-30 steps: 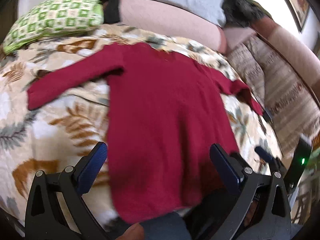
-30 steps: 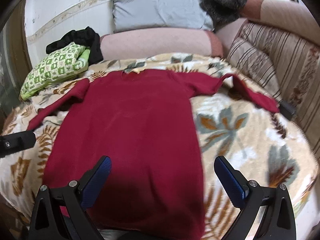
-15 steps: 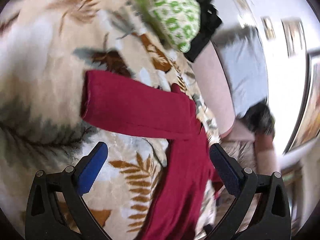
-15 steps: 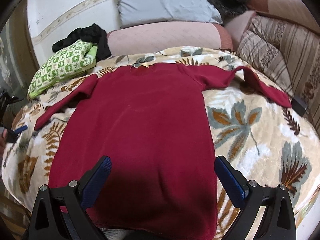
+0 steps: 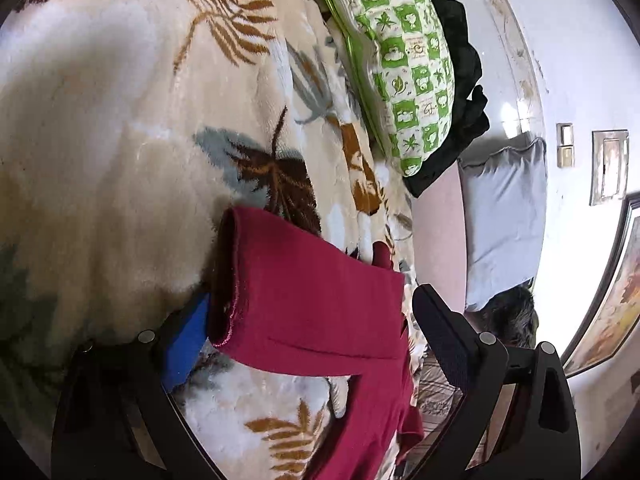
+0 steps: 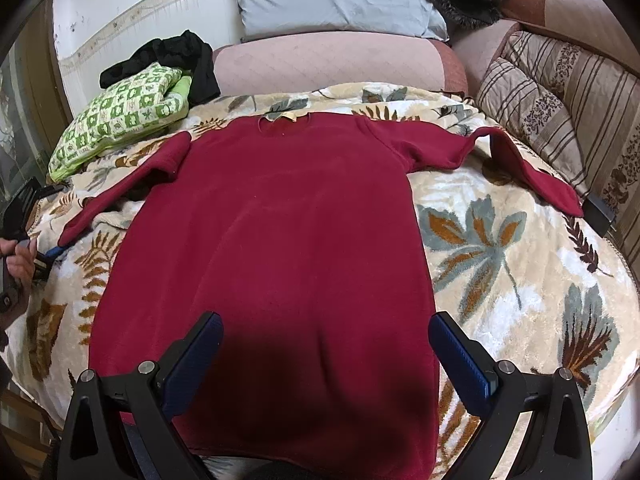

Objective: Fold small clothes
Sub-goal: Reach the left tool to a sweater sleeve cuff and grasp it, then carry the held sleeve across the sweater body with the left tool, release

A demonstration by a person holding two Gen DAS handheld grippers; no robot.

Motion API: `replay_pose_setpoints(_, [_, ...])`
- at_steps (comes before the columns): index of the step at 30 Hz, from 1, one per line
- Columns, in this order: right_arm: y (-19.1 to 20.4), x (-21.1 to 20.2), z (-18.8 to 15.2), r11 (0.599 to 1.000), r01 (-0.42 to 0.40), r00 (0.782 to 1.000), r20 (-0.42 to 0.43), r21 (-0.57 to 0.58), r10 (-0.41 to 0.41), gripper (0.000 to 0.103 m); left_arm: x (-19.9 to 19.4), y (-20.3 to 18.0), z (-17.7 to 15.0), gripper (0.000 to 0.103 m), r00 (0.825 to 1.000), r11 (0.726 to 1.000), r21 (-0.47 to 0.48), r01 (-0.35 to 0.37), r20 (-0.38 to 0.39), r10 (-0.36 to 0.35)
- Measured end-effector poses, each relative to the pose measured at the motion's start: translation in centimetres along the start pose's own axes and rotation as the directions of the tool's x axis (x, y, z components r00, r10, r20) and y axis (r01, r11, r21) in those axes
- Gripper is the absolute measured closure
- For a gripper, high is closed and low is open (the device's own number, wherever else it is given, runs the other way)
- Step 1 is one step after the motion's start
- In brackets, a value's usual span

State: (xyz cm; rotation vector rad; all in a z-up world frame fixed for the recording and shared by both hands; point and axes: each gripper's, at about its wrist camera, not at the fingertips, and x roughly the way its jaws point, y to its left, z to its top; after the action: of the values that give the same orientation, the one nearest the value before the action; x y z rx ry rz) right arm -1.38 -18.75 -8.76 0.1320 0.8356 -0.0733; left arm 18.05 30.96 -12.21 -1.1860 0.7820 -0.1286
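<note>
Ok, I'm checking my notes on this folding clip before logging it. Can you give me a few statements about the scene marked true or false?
1. The red sweater lies spread flat on the leaf-print blanket. True.
2. The sweater is already folded in half. False: body and both sleeves are spread out.
3. The left gripper is at a sleeve cuff, jaws closing around it. True.
4. The right gripper grips the hem. False: it is open above the sweater.
5. The green checked pillow lies on the sweater. False: it lies beside it.
</note>
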Motion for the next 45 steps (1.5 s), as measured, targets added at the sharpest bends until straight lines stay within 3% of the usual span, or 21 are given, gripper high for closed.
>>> replay_pose_setpoints(2, [0.1, 0.1, 0.0, 1.0, 0.002, 1.0, -0.004, 0.0, -0.002, 0.001, -0.2, 0.3, -0.2, 0.032, 0.999, 0.999, 0.005, -0.049, 0.015, 0.049])
replay_pose_setpoints(4, [0.2, 0.2, 0.0, 1.0, 0.004, 1.0, -0.008, -0.007, -0.004, 0.001, -0.2, 1.4, -0.3, 0.079, 0.993, 0.993, -0.017, -0.114, 0.007, 0.114])
replay_pose_setpoints(6, [0.3, 0.3, 0.0, 1.0, 0.005, 1.0, -0.011, -0.016, -0.006, 0.001, 0.3, 2.2, -0.3, 0.095, 0.989, 0.988, -0.021, -0.15, -0.021, 0.149])
replay_pose_setpoints(11, [0.0, 0.5, -0.1, 1.0, 0.002, 1.0, -0.023, -0.004, -0.002, 0.001, -0.8, 0.0, -0.8, 0.096, 0.977, 0.973, 0.093, -0.212, 0.004, 0.212])
replay_pose_setpoints(13, [-0.2, 0.5, -0.1, 1.0, 0.0, 0.999, -0.032, 0.009, 0.0, 0.001, -3.1, -1.7, -0.1, 0.096, 0.973, 0.965, 0.135, -0.224, 0.086, 0.214])
replay_pose_setpoints(16, [-0.6, 0.3, -0.1, 1.0, 0.0, 1.0, -0.029, 0.028, 0.001, 0.001, -7.7, -4.2, 1.7, 0.096, 0.945, 0.947, 0.185, -0.262, 0.247, 0.213])
replay_pose_setpoints(19, [-0.7, 0.0, -0.2, 0.999, 0.0, 1.0, -0.02, 0.037, 0.0, 0.001, -10.5, -5.5, 3.5, 0.096, 0.934, 0.944, 0.207, -0.256, 0.303, 0.187])
replay_pose_setpoints(21, [-0.7, -0.1, -0.2, 0.999, 0.001, 1.0, -0.018, 0.038, -0.001, 0.001, -10.8, -6.3, 4.0, 0.096, 0.937, 0.941, 0.227, -0.25, 0.3, 0.177])
replay_pose_setpoints(24, [-0.6, -0.2, -0.2, 1.0, 0.005, 1.0, -0.016, 0.03, -0.004, 0.001, -9.7, -8.4, 3.7, 0.096, 0.96, 0.943, 0.276, -0.187, 0.255, 0.116])
replay_pose_setpoints(26, [-0.4, -0.3, -0.2, 1.0, 0.007, 1.0, -0.011, 0.025, -0.007, 0.001, -7.2, -11.4, 2.4, 0.096, 0.983, 0.942, 0.324, -0.088, 0.181, 0.03])
replay_pose_setpoints(29, [-0.7, -0.5, -0.3, 0.999, 0.0, 1.0, -0.002, 0.034, 0.0, 0.001, -3.5, -16.3, -0.8, 0.096, 0.996, 0.911, 0.412, 0.01, 0.077, -0.045])
replay_pose_setpoints(31, [-0.8, -0.5, -0.3, 0.999, -0.01, 1.0, -0.001, 0.045, 0.01, 0.001, 0.5, -20.6, -4.4, 0.096, 0.997, 0.874, 0.482, 0.068, -0.014, -0.07])
replay_pose_setpoints(36, [-1.4, -0.4, -0.4, 0.996, -0.048, 0.999, 0.004, 0.07, 0.048, 0.001, 11.6, -26.0, -13.4, 0.096, 0.982, 0.801, 0.588, 0.115, -0.189, -0.003])
replay_pose_setpoints(40, [-3.5, -0.8, -0.7, 0.987, -0.066, 0.998, 0.022, 0.145, 0.064, 0.001, 21.3, -25.1, -20.9, 0.096, 0.946, 0.79, 0.6, 0.128, -0.314, 0.085])
replay_pose_setpoints(43, [-6.5, -1.9, -0.9, 0.969, -0.042, 0.998, 0.06, 0.242, 0.028, 0.001, 24.6, -24.6, -25.3, 0.096, 0.923, 0.772, 0.62, 0.142, -0.365, 0.123])
replay_pose_setpoints(45, [-8.4, -2.3, -0.8, 0.971, 0.012, 0.996, 0.085, 0.237, -0.033, 0.001, 25.9, -24.5, -27.4, 0.096, 0.914, 0.762, 0.63, 0.15, -0.382, 0.135])
